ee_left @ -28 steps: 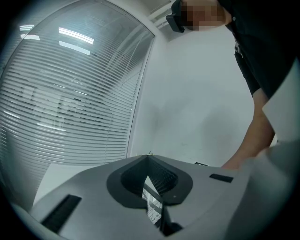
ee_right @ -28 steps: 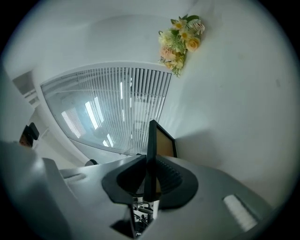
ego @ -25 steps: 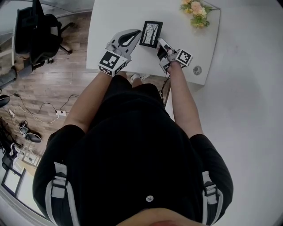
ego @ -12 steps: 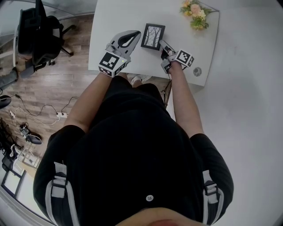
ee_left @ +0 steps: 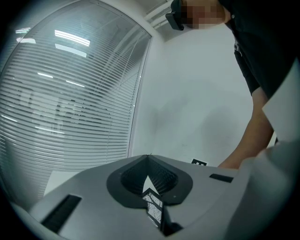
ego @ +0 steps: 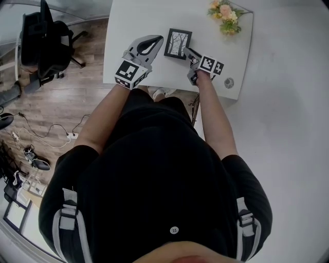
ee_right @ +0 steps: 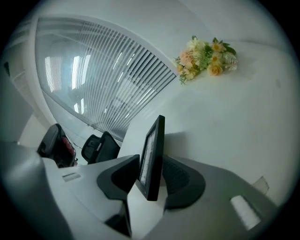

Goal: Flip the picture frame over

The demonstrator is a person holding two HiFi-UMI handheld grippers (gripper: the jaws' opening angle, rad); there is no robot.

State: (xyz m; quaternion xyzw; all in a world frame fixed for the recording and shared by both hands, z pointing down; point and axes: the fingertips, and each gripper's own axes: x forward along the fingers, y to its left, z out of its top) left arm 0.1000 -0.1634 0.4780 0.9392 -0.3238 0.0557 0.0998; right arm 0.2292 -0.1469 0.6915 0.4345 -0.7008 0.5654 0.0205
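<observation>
A black picture frame (ego: 178, 43) with a tree print sits on the white table (ego: 133, 20), picture side towards me. My right gripper (ego: 188, 52) is at its near right corner. In the right gripper view the frame (ee_right: 153, 154) is edge-on between the jaws, which are opening; a thin gap shows beside the left pad (ee_right: 123, 174). My left gripper (ego: 158, 39) rests just left of the frame, shut with nothing in it. In the left gripper view its tips (ee_left: 148, 157) meet, and a bit of the frame (ee_left: 153, 209) shows through the hole behind them.
A small bunch of flowers (ego: 226, 11) lies at the table's far right corner. A round cable port (ego: 229, 81) sits near the right front corner. A black office chair (ego: 46, 41) and loose cables (ego: 46, 131) are on the wooden floor to the left.
My right gripper has rolled, so its marker cube now faces up, and its jaws have spread off the frame. The frame shifted slightly. The left gripper stayed still.
</observation>
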